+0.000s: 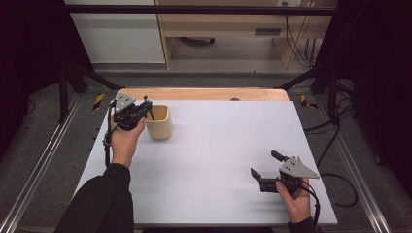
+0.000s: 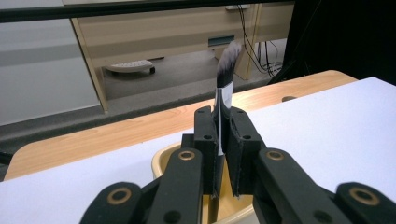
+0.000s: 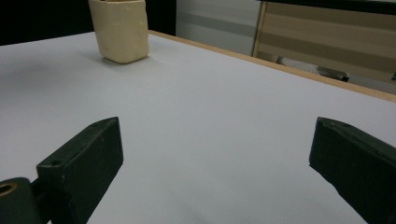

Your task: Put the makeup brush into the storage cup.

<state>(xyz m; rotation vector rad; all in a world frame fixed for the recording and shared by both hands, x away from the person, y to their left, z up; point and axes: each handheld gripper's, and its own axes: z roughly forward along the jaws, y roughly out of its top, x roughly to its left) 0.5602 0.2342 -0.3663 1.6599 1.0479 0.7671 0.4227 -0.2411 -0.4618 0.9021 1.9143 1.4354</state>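
The left hand-held gripper point(image 2: 223, 154) is clamped on a brush point(image 2: 226, 88), upright with bristles up, its lower end directly over the cup point(image 1: 159, 122) at the tabletop's point(image 1: 218, 145) far left; the right hand-held gripper point(image 1: 265, 171) rests released, well apart

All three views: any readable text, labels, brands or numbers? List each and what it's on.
None readable.
Brush shut in the left gripper: pale band on its handle, no legible print.
Beige cup: plain.
Cabinet plate behind the table: too blurred to tell.
Right gripper: open, unmarked.
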